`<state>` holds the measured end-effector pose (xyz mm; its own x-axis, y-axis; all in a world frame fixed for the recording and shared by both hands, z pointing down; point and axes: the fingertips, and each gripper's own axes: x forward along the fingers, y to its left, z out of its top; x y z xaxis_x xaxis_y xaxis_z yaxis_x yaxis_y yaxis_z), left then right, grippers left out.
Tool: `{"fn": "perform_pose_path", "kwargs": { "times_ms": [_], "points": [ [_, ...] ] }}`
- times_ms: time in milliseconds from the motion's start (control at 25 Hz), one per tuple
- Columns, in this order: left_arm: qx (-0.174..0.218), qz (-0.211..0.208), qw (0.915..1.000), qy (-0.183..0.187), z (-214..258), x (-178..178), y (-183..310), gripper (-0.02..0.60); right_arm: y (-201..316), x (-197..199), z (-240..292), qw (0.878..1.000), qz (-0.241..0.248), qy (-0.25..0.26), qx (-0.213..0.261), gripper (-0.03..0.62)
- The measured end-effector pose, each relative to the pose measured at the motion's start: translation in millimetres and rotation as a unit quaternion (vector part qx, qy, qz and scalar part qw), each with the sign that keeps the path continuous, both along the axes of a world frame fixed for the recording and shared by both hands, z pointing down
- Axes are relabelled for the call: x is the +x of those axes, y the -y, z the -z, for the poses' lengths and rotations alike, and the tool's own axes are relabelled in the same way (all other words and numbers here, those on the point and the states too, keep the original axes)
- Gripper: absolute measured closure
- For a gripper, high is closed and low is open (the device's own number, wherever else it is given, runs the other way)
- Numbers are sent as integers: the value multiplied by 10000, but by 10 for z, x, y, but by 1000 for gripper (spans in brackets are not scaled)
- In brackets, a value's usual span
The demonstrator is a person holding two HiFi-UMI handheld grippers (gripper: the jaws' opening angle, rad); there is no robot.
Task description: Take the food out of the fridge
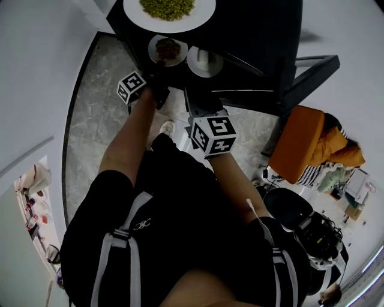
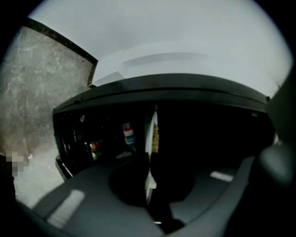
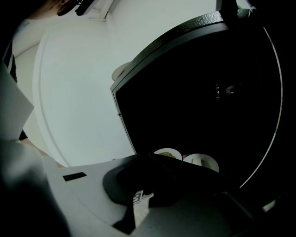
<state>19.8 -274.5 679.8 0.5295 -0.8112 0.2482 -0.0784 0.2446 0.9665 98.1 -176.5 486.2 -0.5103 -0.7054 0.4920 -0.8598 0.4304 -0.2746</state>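
Gripping the small plate (image 1: 168, 49) of brownish food by its near rim with the left gripper (image 1: 159, 77), pads pinched narrow on the white edge, shown edge-on in the left gripper view. Sits on the dark fridge (image 1: 258, 36), at 12 o'clock of that gripper, with a second small dish (image 1: 205, 61) just beside at 3 o'clock and a large plate (image 1: 169, 8) of green food beyond at 12 o'clock. Closed tight on nothing: the right gripper (image 1: 198, 102), at 5 o'clock of the left one.

Looks like glazed crockery: stiff, smooth, likely slippery under the pads, and breakable if dropped on the stone floor (image 1: 90, 138). Probably not heavy, yet held at one edge only, so prone to droop and pivot. Best taken deep over the rim at 6 o'clock and carried level, to avoid spilling the loose food.
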Motion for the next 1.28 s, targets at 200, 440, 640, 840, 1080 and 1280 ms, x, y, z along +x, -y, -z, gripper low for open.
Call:
{"fn": "perform_pose_path", "kwargs": {
  "times_ms": [200,440,640,840,1080,1280],
  "points": [
    [207,23,9997,-118,58,-53,-81,572,-42,-32,24,10000,-29,-11,9,594],
    [500,2,9987,-105,253,-88,-153,574,-51,-56,78,9999,-51,-70,99,594],
    [525,-132,9984,-138,473,-71,-232,574,-34,-59,166,9998,-121,-9,170,594],
    [486,-377,9979,-178,693,-73,-481,572,-51,-61,329,9992,-243,154,265,594],
    [346,-755,9963,-198,1086,-89,-853,572,-83,57,561,9967,-580,188,536,594],
    [522,-1205,9910,-249,1551,-115,-989,572,-95,164,675,9936,-927,149,627,594]
  ]
}}
